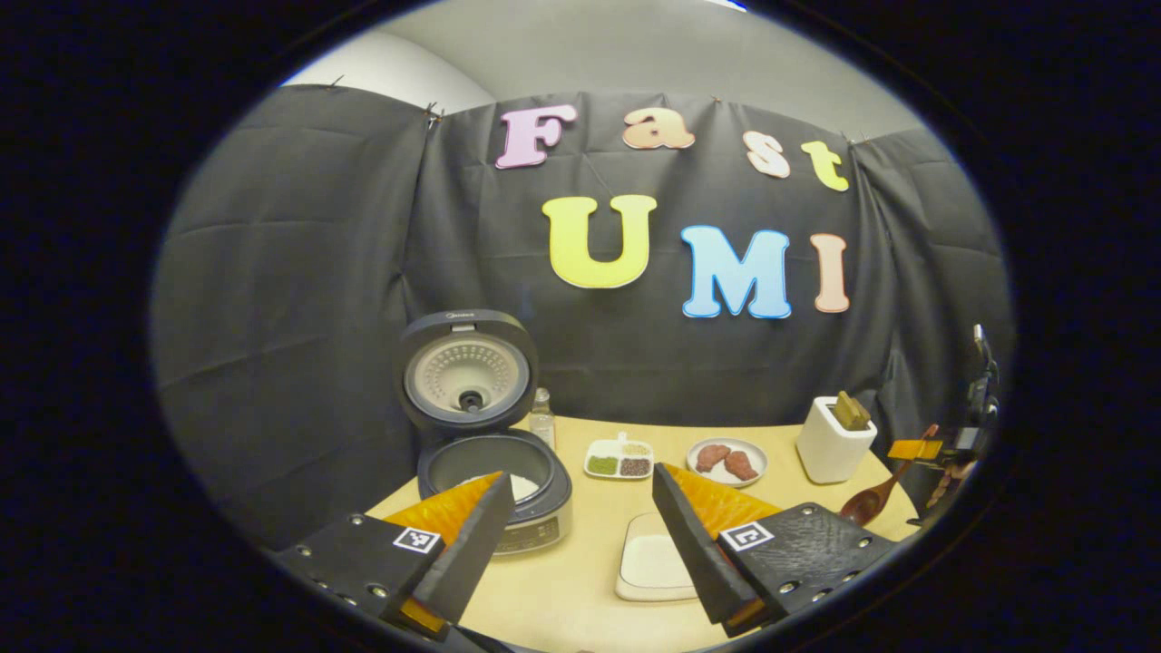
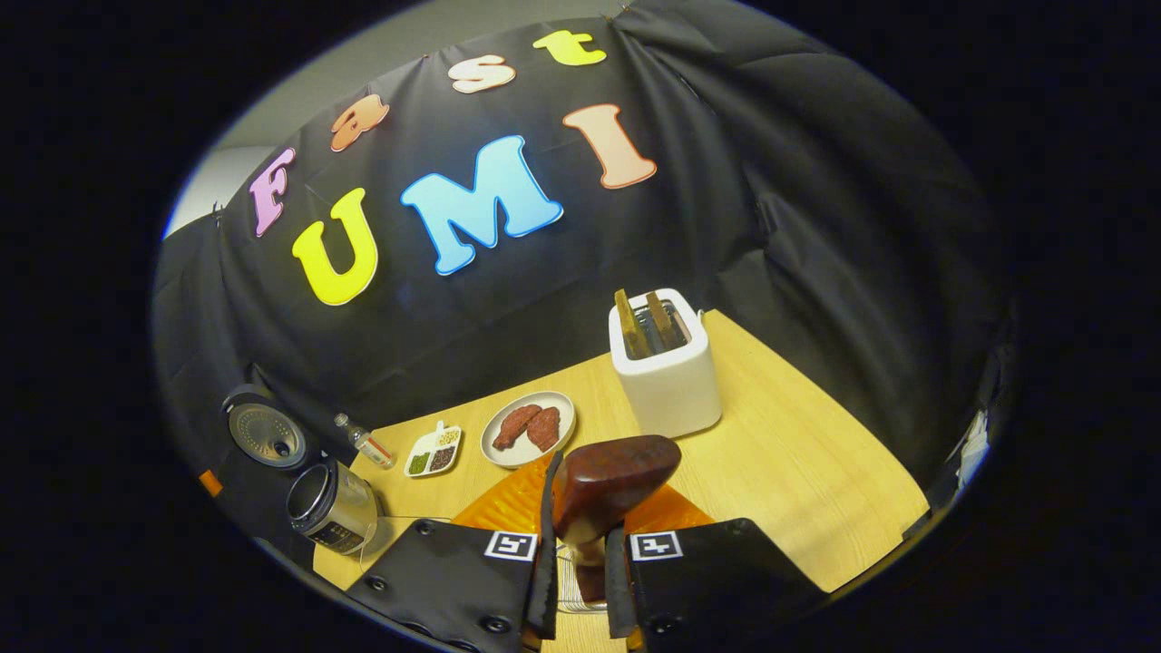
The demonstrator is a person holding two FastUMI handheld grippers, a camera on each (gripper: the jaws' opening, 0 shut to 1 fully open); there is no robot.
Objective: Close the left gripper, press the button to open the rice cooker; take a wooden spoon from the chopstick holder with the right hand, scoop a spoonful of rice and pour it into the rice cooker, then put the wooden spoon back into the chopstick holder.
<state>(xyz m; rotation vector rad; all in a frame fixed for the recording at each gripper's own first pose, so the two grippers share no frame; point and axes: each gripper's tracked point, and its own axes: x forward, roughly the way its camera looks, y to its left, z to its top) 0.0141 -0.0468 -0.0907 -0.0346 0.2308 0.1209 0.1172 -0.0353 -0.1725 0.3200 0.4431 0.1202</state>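
The rice cooker (image 1: 508, 508) stands open with its lid (image 1: 467, 372) raised and white rice in the pot. My left gripper (image 1: 580, 531) hovers open in front of it, holding nothing, with a white rectangular dish (image 1: 648, 562) on the table between its fingers. At the far right, a dark wooden spoon (image 1: 873, 497) hangs bowl down from the right gripper (image 1: 939, 449). In the right gripper view the right gripper (image 2: 585, 544) is shut on the wooden spoon (image 2: 609, 481), held above the table in front of the white chopstick holder (image 2: 667, 372). The cooker (image 2: 331, 506) sits far left.
A small divided dish (image 1: 619, 460) of grains, a plate (image 1: 726, 461) with reddish meat pieces and a clear bottle (image 1: 542, 419) stand behind the cooker's right side. The white holder (image 1: 833, 443) with wooden utensils is at the back right. Black cloth walls the table.
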